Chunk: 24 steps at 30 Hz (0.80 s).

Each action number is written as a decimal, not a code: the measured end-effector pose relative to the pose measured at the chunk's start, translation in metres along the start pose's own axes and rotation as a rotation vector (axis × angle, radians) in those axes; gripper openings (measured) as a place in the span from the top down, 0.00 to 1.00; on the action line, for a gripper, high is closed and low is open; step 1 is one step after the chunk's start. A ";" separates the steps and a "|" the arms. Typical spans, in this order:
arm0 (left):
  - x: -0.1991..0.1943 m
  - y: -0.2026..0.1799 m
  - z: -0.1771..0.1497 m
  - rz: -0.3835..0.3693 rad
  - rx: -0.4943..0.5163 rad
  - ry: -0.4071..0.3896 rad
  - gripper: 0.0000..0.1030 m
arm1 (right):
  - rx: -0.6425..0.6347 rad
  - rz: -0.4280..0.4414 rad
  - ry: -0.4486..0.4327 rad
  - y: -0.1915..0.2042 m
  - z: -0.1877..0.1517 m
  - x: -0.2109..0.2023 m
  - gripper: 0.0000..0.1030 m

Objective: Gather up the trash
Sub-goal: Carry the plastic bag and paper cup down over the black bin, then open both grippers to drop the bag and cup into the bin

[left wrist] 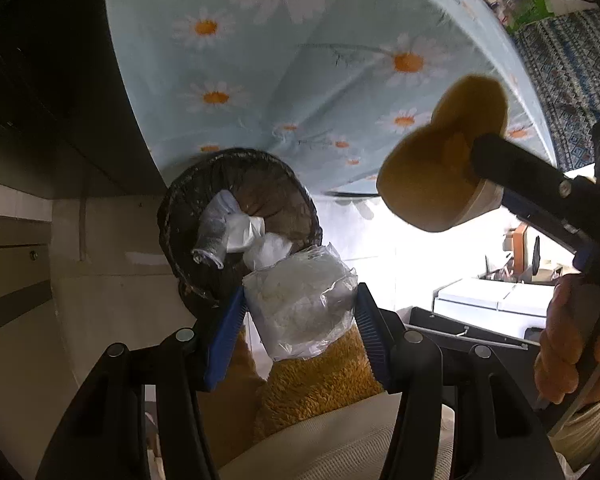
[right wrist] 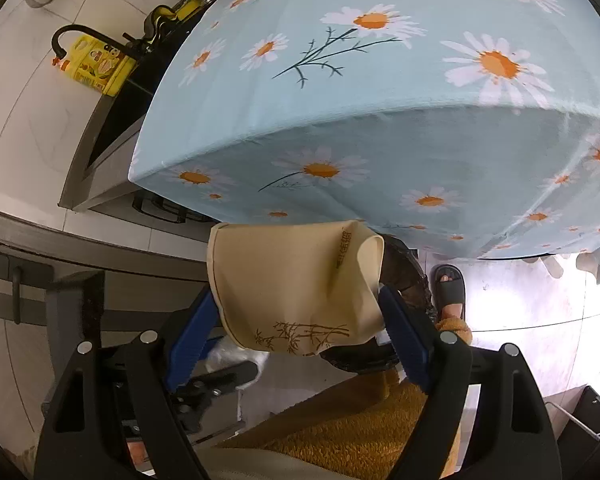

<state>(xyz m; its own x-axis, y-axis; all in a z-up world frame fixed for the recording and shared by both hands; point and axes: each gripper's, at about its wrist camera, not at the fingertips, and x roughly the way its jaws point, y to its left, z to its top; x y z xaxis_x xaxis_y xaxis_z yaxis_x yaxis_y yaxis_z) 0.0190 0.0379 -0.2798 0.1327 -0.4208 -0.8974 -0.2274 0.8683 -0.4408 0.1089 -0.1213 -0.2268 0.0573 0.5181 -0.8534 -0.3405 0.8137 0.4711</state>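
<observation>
Left gripper (left wrist: 300,316) around crinkly clear plastic bag (left wrist: 300,304), above round dark bin (left wrist: 236,200)

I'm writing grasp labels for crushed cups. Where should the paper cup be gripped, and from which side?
Grip the paper cup across its side wall, pads on opposite flanks, approaching side-on. The right hand-held gripper holds it this way now: the thin wall has buckled near the rim, so squeeze mid-body.

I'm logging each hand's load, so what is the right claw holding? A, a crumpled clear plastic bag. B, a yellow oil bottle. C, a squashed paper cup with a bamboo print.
C: the right claw is shut on the squashed paper cup, its blue pads pressing the cup's sides.
</observation>
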 end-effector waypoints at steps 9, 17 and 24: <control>0.007 -0.007 0.006 -0.024 0.015 0.022 0.40 | 0.009 0.004 -0.004 -0.001 0.006 0.002 0.20; 0.010 -0.003 0.013 0.005 -0.006 0.028 0.25 | 0.051 0.018 -0.024 -0.009 0.013 -0.003 0.12; 0.005 -0.004 0.016 0.014 0.004 0.019 0.25 | 0.072 0.016 -0.039 -0.015 0.012 -0.010 0.12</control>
<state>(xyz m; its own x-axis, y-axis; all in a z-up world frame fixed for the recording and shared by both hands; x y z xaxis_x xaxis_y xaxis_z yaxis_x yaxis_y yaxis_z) 0.0356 0.0369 -0.2822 0.1106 -0.4133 -0.9038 -0.2254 0.8753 -0.4279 0.1252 -0.1359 -0.2223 0.0889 0.5400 -0.8370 -0.2736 0.8212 0.5007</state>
